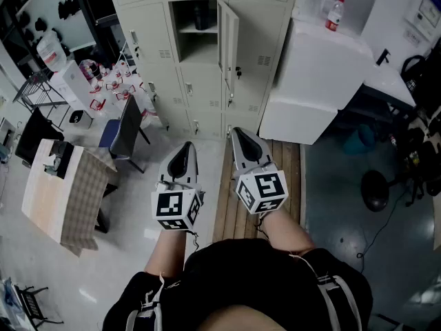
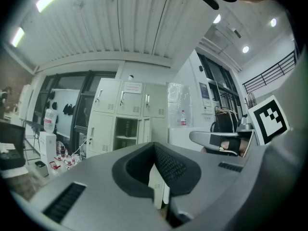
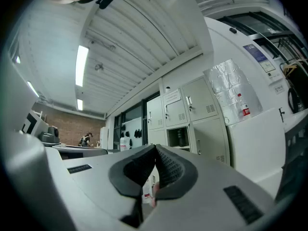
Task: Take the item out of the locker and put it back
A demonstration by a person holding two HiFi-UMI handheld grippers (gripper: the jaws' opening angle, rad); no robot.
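Observation:
A bank of beige lockers (image 1: 207, 54) stands ahead, some way off. One upper compartment is open, its door (image 1: 229, 43) swung out to the right. On its shelf stands a dark bottle-like item (image 1: 200, 16), which also shows as the dark item (image 2: 126, 128) in the left gripper view and the dark item (image 3: 180, 138) in the right gripper view. My left gripper (image 1: 183, 156) and right gripper (image 1: 245, 143) are held side by side, pointing at the lockers. Both are shut with nothing between their jaws. The left gripper (image 2: 155, 147) and right gripper (image 3: 155, 149) each show their tips meeting.
A white cabinet (image 1: 324, 81) stands right of the lockers with a red-labelled plastic bottle (image 1: 334, 14) on top. A wooden board (image 1: 289, 178) lies on the floor ahead. At left are a checked-cloth table (image 1: 76, 195), a dark chair (image 1: 124, 133) and floor clutter. A black stool (image 1: 375, 188) stands right.

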